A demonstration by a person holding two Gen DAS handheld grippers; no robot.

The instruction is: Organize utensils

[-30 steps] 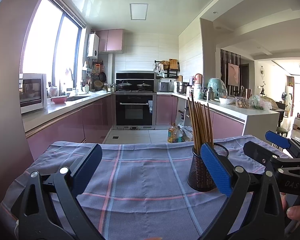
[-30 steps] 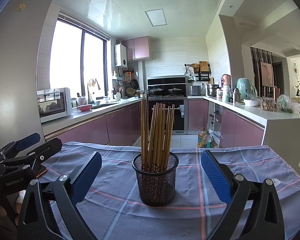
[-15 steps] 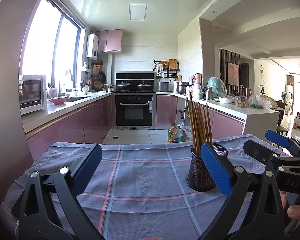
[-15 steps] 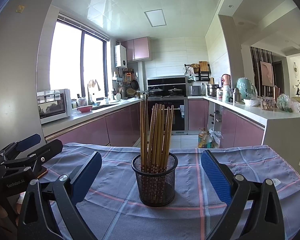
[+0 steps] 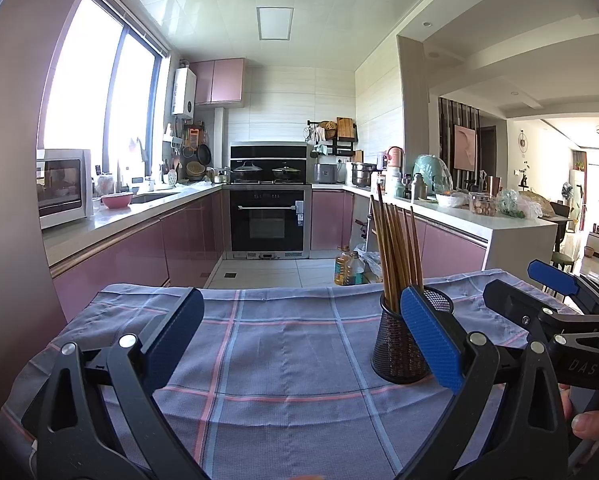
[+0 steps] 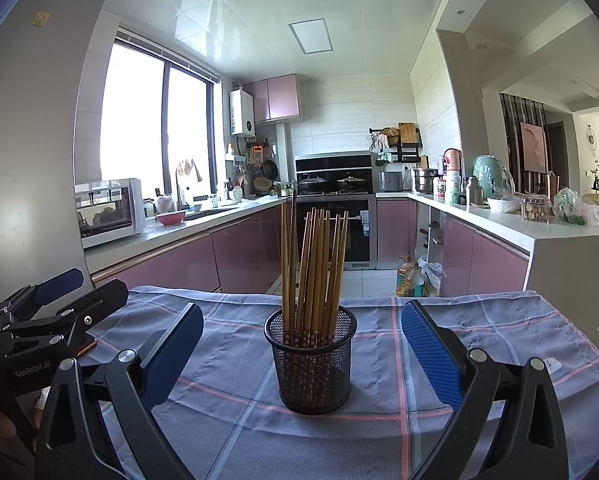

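Brown wooden chopsticks (image 6: 313, 268) standing near-upright, tips down in black mesh cup (image 6: 313, 364), mid-tablecloth (image 6: 499, 332), right gripper (image 6: 299, 344) spread wide, left gripper (image 5: 299, 340) likewise released

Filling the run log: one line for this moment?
left gripper: open, empty | right gripper: open, facing mesh holder | chopsticks: upright in holder

I see a table with a blue-grey cloth (image 6: 379, 420) spread over it, marked with pink and pale blue lines. One black mesh cup (image 6: 313, 364) stands upright on the cloth, near the middle. It is full of brown chopsticks (image 6: 315, 272) standing up.
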